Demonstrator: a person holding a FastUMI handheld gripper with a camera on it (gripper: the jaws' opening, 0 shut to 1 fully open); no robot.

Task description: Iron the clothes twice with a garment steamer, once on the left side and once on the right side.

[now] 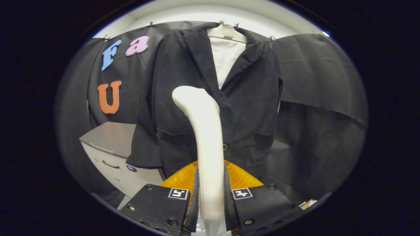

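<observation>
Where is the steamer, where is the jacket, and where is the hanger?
Steamer (208, 147): gripper view, on its white handle, clamped between the claw (210, 196) fingers.
Jacket (252, 108): gripper view, on its dark front panel, beyond the steamer.
Hanger (227, 32): gripper view, on its pale shoulder piece at the collar.

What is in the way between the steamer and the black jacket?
Nothing visible. The gripper is shut on the white garment steamer, whose head rises just ahead of the fingers in front of the dark jacket on its hanger. No other thing shows between the head and the cloth.
</observation>
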